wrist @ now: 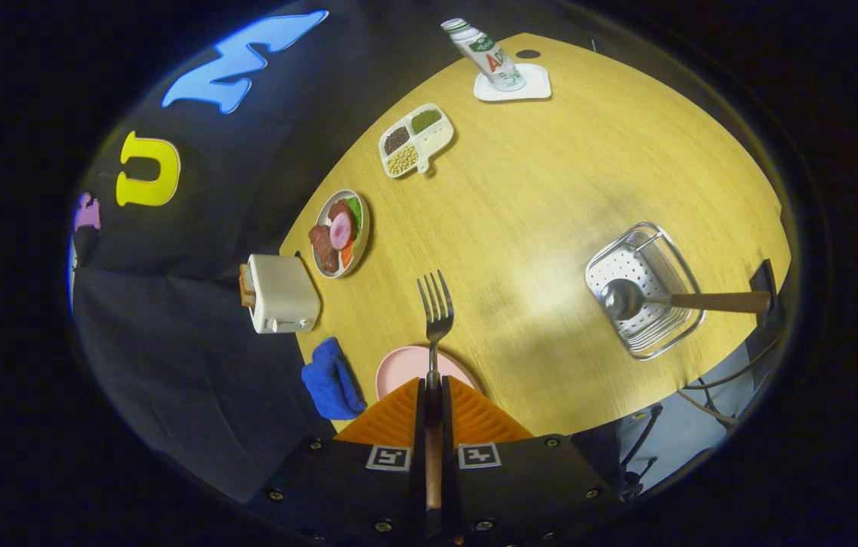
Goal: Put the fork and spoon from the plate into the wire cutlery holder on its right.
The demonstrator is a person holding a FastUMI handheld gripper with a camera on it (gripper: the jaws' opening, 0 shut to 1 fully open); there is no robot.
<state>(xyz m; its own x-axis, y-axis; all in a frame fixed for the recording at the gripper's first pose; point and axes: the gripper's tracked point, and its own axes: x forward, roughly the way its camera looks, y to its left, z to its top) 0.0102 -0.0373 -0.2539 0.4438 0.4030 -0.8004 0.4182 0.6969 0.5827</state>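
Now gripper (433, 395) clamped tight on fork (436, 315), both fingers (399, 416) pressed against the wooden handle, which runs back between them. Tines pointing straight ahead, out beyond the fingertips, lifted over the yellow wooden surface (550, 190). Just under the fingertips, pink plate (399, 368), partly hidden by the fingers. Off to the right of the fork, well apart from it, wire cutlery holder (645, 289) sitting on the surface, with spoon (626, 298) lying in it already, bowl inside the basket, wooden handle sticking out over the far rim. Left of the plate, blue cloth (332, 380), crumpled at the surface's edge. Beyond that, white toaster (281, 294) with bread in its slot, then food plate (339, 232) with meat and greens. Further on, divided tray (414, 139) of grains, and bottle (484, 55) standing on white coaster (535, 86).
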